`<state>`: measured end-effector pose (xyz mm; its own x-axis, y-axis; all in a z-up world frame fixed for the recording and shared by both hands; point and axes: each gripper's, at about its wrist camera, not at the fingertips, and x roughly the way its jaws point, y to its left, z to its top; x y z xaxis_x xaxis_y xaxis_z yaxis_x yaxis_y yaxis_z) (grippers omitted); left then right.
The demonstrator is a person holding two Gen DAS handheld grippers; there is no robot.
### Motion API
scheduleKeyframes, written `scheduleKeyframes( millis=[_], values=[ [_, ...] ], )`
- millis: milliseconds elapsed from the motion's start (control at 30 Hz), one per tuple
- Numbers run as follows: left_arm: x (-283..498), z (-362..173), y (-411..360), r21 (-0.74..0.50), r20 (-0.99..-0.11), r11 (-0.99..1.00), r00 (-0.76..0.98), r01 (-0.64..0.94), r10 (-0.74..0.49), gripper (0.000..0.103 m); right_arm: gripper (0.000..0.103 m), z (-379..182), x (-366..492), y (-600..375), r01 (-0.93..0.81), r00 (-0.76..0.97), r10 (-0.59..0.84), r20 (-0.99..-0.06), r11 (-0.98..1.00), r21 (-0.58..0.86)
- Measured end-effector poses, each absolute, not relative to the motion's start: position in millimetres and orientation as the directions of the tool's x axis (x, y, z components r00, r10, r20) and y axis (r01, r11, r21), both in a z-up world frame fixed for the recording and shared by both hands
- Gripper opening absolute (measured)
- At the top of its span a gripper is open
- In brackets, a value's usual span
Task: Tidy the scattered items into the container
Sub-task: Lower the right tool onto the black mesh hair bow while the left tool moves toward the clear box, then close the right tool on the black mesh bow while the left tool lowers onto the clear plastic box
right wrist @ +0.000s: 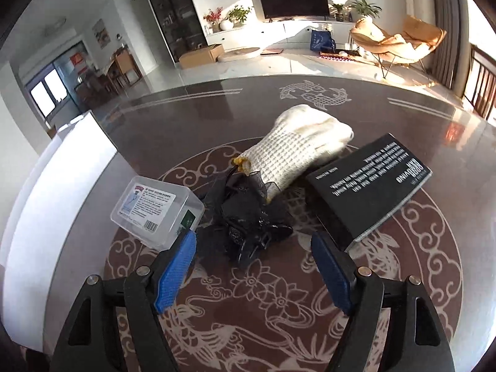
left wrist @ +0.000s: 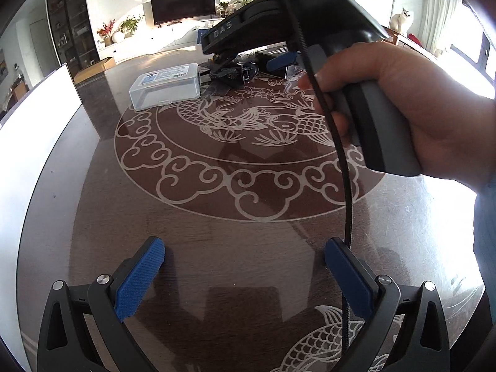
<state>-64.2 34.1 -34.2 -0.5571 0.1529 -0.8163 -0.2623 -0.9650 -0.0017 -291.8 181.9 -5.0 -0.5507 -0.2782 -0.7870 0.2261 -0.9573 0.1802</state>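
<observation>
Blue ribbed pads mark both claws, and each stands wide with nothing between its fingers. The right claw [right wrist: 252, 269] points down at a loose cluster in the middle of the dark patterned worktop [right wrist: 403, 279]: a crumpled black fabric piece [right wrist: 248, 217] directly ahead of the gap, a clear plastic box [right wrist: 155, 210] with a printed label just beside the left pad, a white knitted work glove [right wrist: 300, 148] lying partly over the far edge of the black fabric, and a black booklet with white print [right wrist: 369, 186] propped at a tilt to the right. The wide opening looks chosen to straddle the bunched fabric, which is the nearest and softest item and probably the easiest to pinch first.

The left claw [left wrist: 245, 276] hangs over bare worktop, well apart from the cluster, likely parked out of the way while the other hand works. From its camera the person's right hand [left wrist: 403, 105] wraps the grey handle, and a black cable [left wrist: 345, 186] trails down from it.

A white flat-sided thing at the left edge of the worktop [right wrist: 62, 186] may be the container [left wrist: 34, 124], though its inside is not visible, so I cannot tell whether anything lies in it. All four items seen are outside it.
</observation>
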Motion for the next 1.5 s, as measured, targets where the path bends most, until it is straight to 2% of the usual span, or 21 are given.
scheduleKeyframes(
  millis=[100, 167, 233, 433, 600, 800, 1067, 1500],
  values=[
    [-64.2, -34.3, 34.2, -0.002, -0.816, -0.965, -0.557, -0.262, 0.153, 0.103, 0.078, -16.5, -304.1, 169.9, 0.251, -0.526, -0.254, -0.812, -0.958, 0.137],
    [-64.2, -34.2, 34.1, -0.002, -0.816, -0.965, -0.557, -0.262, 0.153, 0.103, 0.074, -19.5, -310.0, 168.3, 0.264, -0.541, -0.244, -0.805, -0.958, 0.112],
    [-64.5, -33.7, 34.3, -0.003, -0.816, -0.965, -0.557, -0.263, 0.154, 0.103, 0.054, -18.8, -306.7, 169.2, 0.279, -0.548, -0.241, -0.801, -0.955, 0.097],
    [-64.3, -33.5, 34.5, -0.006, -0.816, -0.964, -0.556, -0.266, 0.158, 0.103, 0.05, -19.9, -255.5, 185.3, 0.328, -0.534, -0.25, -0.807, -0.942, 0.074],
    [-67.7, -33.4, 35.5, -0.002, -0.818, -0.969, -0.558, -0.245, 0.143, 0.103, 0.05, -22.6, -157.9, 228.5, 0.332, -0.563, -0.159, -0.811, -0.942, -0.045],
    [-134.0, -34.5, 53.3, 0.0, -0.832, -1.0, -0.555, -0.017, 0.01, 0.103, 0.051, -22.8, -87.1, 283.4, 0.213, -0.601, -0.12, -0.79, -0.977, -0.014],
    [-245.1, -35.6, 76.2, 0.004, -0.877, -0.882, -0.421, 0.472, -0.23, 0.103, 0.053, -17.4, -96.8, 288.1, 0.197, -0.607, -0.127, -0.785, -0.98, 0.006],
    [-311.3, -38.0, 56.2, 0.0, -0.867, -0.713, -0.355, 0.701, -0.349, 0.103, 0.053, -12.3, -92.5, 312.1, 0.195, -0.604, -0.23, -0.763, -0.971, 0.138]
  ],
)
